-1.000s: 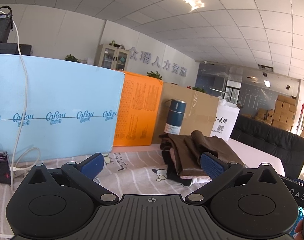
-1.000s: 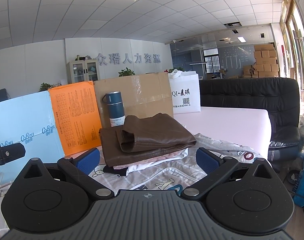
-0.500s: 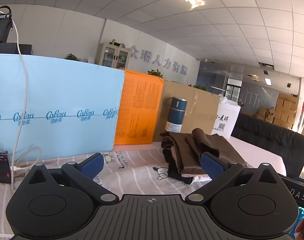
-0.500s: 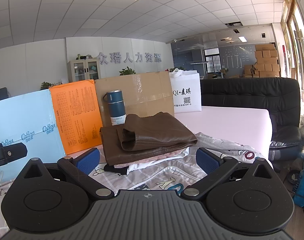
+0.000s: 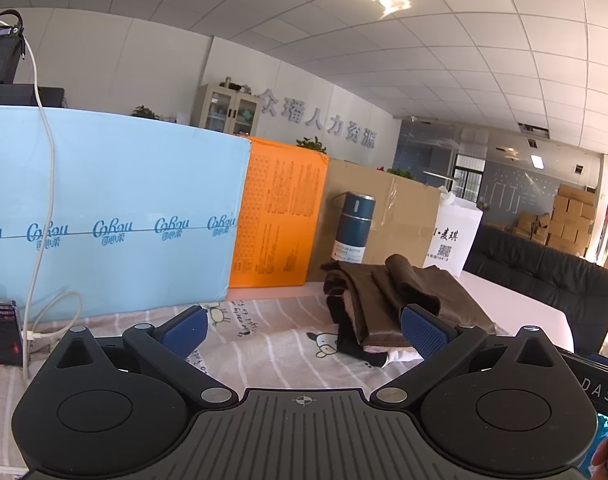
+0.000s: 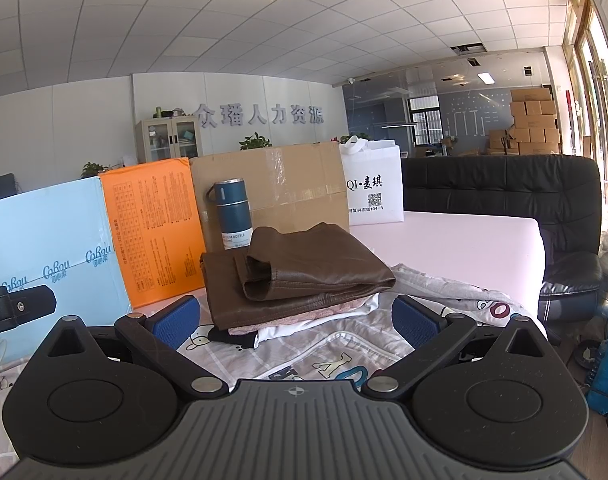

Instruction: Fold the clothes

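Mostly done, judging by the folded stack (image 6: 295, 280) at frame centre, brown garment (image 6: 304, 264) on top. Possibly unfolded: pale cloth (image 6: 444, 292) at its right. Left gripper (image 5: 301, 326) and right gripper (image 6: 295, 318) spread wide, empty.

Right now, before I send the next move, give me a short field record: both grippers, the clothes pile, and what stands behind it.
left gripper: open, empty, above the printed sheet
right gripper: open, empty, facing the pile
pile: folded brown garment on top, pink, white and black pieces under it
unfolded item: grey printed garment lying to the right of the pile
behind pile: blue bottle upright, cardboard box, white bag
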`<act>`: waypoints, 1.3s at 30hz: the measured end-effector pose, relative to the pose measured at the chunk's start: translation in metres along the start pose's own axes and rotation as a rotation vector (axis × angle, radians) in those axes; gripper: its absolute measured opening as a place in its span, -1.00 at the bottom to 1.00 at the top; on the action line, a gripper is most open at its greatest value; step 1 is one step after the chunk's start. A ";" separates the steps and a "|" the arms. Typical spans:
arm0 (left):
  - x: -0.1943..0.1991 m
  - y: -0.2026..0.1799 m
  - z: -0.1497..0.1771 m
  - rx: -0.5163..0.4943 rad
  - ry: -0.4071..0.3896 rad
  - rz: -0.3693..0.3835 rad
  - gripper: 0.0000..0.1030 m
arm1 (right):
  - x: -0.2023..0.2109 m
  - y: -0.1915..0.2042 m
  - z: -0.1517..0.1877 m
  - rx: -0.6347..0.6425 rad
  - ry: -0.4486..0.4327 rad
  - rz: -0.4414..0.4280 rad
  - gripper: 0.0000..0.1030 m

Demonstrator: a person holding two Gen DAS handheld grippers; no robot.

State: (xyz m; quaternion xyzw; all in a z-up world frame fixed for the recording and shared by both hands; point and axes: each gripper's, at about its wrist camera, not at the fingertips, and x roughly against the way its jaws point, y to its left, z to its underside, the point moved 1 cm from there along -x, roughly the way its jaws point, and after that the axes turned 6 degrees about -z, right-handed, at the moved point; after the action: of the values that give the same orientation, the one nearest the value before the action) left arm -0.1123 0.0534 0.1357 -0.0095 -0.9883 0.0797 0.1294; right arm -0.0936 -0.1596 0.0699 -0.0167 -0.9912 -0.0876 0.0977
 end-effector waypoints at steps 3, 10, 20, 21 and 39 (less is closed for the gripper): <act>0.000 0.000 0.000 -0.002 0.003 -0.003 1.00 | 0.000 0.000 0.000 0.000 0.001 0.001 1.00; 0.000 0.000 0.000 -0.003 0.003 -0.008 1.00 | 0.001 -0.001 0.000 0.000 0.002 0.001 1.00; 0.000 0.001 0.000 -0.007 0.001 -0.012 1.00 | 0.001 -0.001 0.001 0.001 0.006 0.000 1.00; 0.001 0.001 0.000 -0.007 0.001 -0.012 1.00 | 0.001 -0.001 0.001 0.001 0.006 0.000 1.00; -0.001 0.000 0.000 -0.018 0.007 -0.013 1.00 | 0.000 0.001 0.000 0.009 0.009 -0.004 1.00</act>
State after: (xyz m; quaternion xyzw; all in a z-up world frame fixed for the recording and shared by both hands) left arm -0.1117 0.0531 0.1353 -0.0045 -0.9886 0.0698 0.1332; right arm -0.0936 -0.1583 0.0697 -0.0140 -0.9912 -0.0833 0.1019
